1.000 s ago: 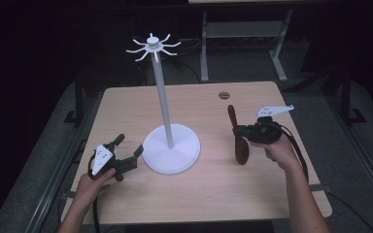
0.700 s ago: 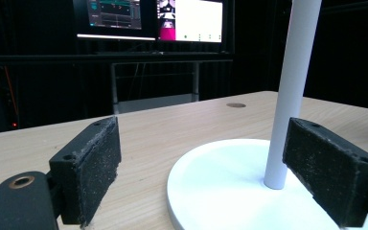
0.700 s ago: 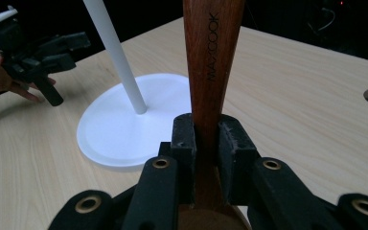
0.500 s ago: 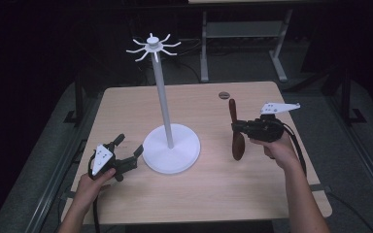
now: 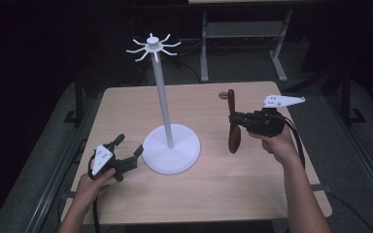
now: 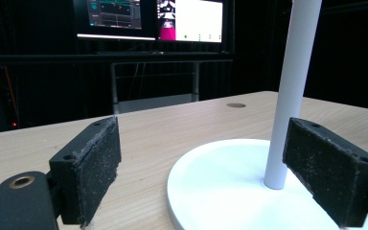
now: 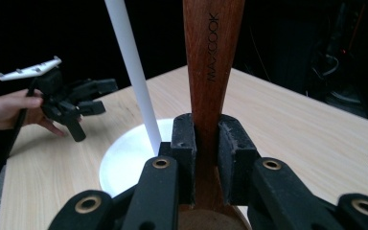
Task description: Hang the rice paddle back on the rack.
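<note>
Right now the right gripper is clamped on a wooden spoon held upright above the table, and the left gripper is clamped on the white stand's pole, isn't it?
Not quite. The left gripper is open, its jaws standing apart in front of the white stand without touching the pole, as the left gripper view shows. The right gripper is indeed clamped on the upright wooden spoon.

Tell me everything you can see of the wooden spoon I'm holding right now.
The wooden spoon is dark reddish-brown wood with a flat handle stamped MAXCOOK and a rounded bowl at the bottom. It stands roughly upright, handle up and bowl down, to the right of the white stand. The right gripper is shut on its handle just above the bowl, pads pressing both sides. Whether the bowl's tip touches the table cannot be told.
</note>
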